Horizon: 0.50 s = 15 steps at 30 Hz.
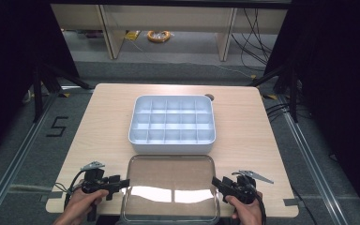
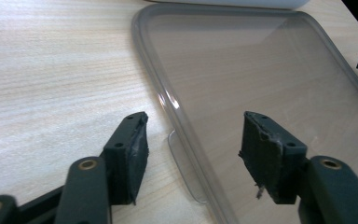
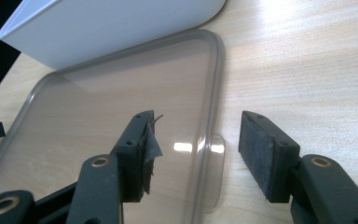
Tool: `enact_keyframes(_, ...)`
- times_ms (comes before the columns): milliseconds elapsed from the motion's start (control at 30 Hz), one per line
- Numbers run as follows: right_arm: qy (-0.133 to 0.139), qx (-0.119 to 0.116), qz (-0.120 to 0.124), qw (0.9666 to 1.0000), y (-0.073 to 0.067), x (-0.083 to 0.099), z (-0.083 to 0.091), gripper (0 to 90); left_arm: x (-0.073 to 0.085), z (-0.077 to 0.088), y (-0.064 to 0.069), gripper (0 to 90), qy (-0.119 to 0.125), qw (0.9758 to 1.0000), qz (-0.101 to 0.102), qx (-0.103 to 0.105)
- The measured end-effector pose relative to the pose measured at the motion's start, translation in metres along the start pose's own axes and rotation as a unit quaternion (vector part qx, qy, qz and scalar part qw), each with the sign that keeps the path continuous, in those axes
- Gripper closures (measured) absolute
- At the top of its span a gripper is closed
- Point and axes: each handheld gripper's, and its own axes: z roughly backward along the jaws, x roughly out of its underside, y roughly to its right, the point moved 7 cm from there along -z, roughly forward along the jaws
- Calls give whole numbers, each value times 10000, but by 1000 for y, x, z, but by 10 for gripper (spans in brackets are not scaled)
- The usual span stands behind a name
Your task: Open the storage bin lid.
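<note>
A clear plastic lid [image 1: 170,183] lies flat near the table's front edge, just in front of a white compartment box [image 1: 172,123]. My left gripper [image 1: 122,183] is open at the lid's left rim [image 2: 186,140], one jaw on each side of the rim and its small tab. My right gripper [image 1: 215,183] is open at the lid's right rim [image 3: 216,93], its jaws likewise straddling the edge and a tab [image 3: 214,154]. The white box's wall [image 3: 121,23] stands beyond the lid. Neither gripper holds anything.
The wooden table [image 1: 103,122] has bare surface left and right of the box. A round hole [image 1: 209,97] sits behind the box's far right corner. Beyond the table are floor, cables and cabinet legs.
</note>
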Motion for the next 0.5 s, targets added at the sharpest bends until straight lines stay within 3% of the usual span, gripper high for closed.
enact_keyframes(33, 18, -4, 7, 10000, 0, -1, 0, 461, 0, 1, -1, 387, 2, 10000, -8, 12)
enact_keyframes(100, -2, -69, -229, 9997, -6, -1, 2, 442, -1, 1, 0, 373, 46, 10000, 8, 3)
enact_keyframes(133, 20, -65, -177, 9998, -5, -2, 1, 430, -2, 1, 0, 366, 71, 10000, -44, 18)
enact_keyframes(167, 85, -61, 30, 9999, -3, -5, 1, 419, -3, 2, 1, 357, 125, 9999, -38, 50)
enact_keyframes(233, 62, -75, -112, 9999, -6, -5, 3, 411, -4, 2, 1, 327, 129, 9999, -85, 49)
enact_keyframes(267, 244, -11, 93, 9997, -5, -9, 4, 401, -6, 3, 1, 312, 194, 9997, -173, 25)
enact_keyframes(300, 244, -11, 93, 9997, -5, -9, 4, 401, -6, 3, 1, 301, 194, 9997, -173, 25)
enact_keyframes(333, 385, 39, 438, 9983, -2, -15, 5, 388, -8, 4, 1, 293, 270, 9994, -200, 42)
enact_keyframes(433, 409, 72, 312, 9987, -7, -16, 8, 366, -9, 5, 2, 265, 291, 9993, -220, 115)
enact_keyframes(500, 460, 2, 556, 9974, -4, -19, 7, 336, -8, 3, 5, 241, 222, 9992, -278, 164)
